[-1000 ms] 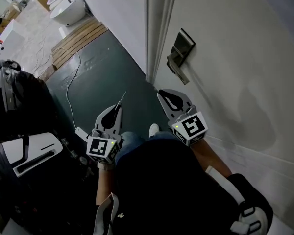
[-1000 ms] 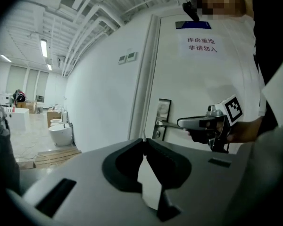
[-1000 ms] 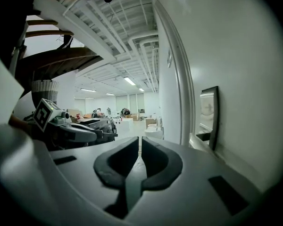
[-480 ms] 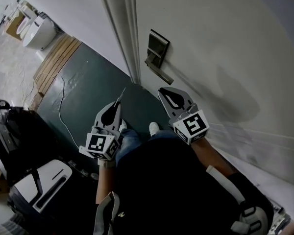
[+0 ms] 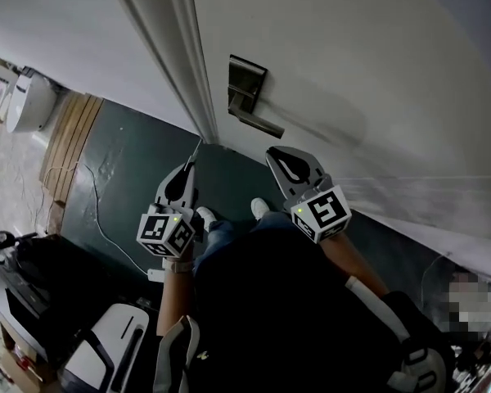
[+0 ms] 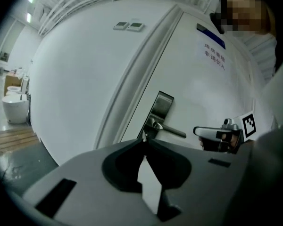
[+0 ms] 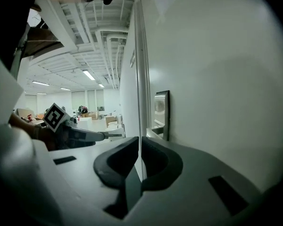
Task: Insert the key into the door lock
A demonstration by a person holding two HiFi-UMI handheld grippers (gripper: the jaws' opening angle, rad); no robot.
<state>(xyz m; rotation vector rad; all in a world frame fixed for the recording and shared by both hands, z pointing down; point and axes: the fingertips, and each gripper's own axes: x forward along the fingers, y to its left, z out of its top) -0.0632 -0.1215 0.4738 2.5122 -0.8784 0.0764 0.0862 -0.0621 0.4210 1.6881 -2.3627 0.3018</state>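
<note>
A white door point(image 5: 368, 72) carries a metal lock plate point(image 5: 247, 82) with a lever handle point(image 5: 258, 123). My left gripper point(image 5: 190, 169) is shut on a thin metal key point(image 5: 196, 151) that sticks out past the jaws; it points at the door's edge, below and left of the lock. In the left gripper view only the key's tip point(image 6: 145, 136) shows above the closed jaws, just short of the lock plate point(image 6: 163, 108). My right gripper point(image 5: 273, 154) is shut with nothing in it, just below the handle. The right gripper view has the lock plate point(image 7: 161, 114) straight ahead.
A white door frame point(image 5: 176, 64) runs left of the lock. Below lies dark green floor point(image 5: 123, 162) with a white cable point(image 5: 82, 195) on it. A wooden pallet point(image 5: 65, 142) and white toilets point(image 5: 29, 97) stand at far left. Dark bags and a white device point(image 5: 114, 342) sit at lower left.
The lock plate has slid left and lower in the head view, now closer above the grippers. The left gripper with the key has risen slightly toward the door edge. The right gripper has barely moved.
</note>
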